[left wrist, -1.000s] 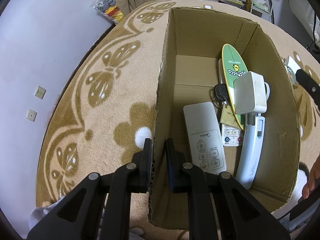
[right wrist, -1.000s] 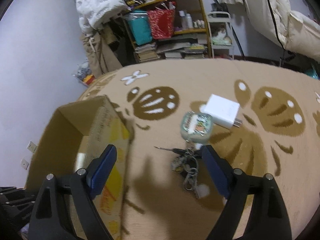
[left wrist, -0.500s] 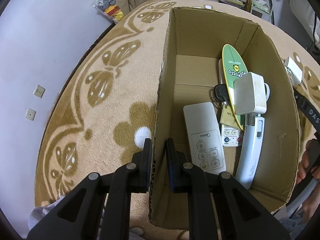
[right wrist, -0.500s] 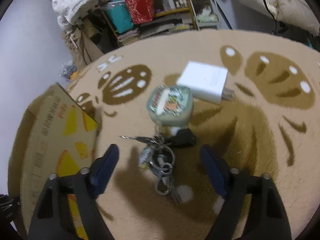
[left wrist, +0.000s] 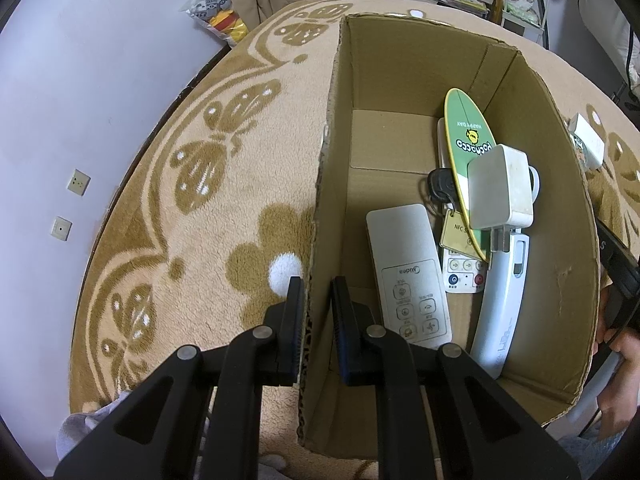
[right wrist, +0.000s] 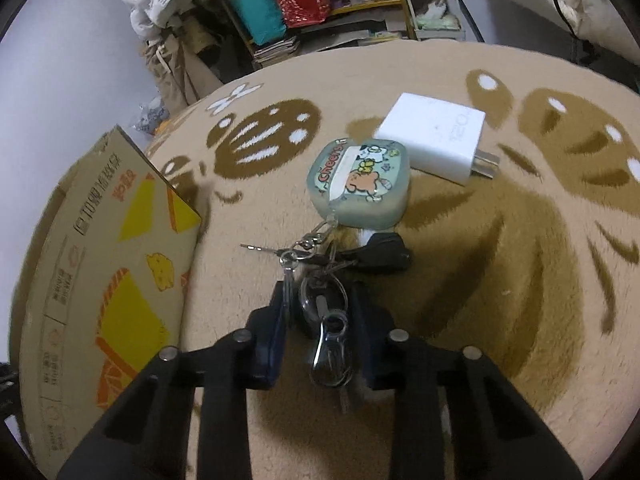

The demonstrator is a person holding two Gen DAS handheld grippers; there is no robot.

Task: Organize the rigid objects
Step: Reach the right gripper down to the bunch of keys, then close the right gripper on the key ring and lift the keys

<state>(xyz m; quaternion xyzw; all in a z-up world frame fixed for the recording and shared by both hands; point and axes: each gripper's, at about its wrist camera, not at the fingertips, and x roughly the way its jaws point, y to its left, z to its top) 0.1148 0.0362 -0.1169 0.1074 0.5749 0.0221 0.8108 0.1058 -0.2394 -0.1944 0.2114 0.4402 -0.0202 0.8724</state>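
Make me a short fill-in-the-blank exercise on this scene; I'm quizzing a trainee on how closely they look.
1. The left gripper is clamped on the ____ of the cardboard box.
2. The right gripper has closed around the bunch of ____.
3. The white charger outside the box lies on the ____.
4. The cartoon-printed pouch lies ____ the box.

Missing words: wall; keys; carpet; outside
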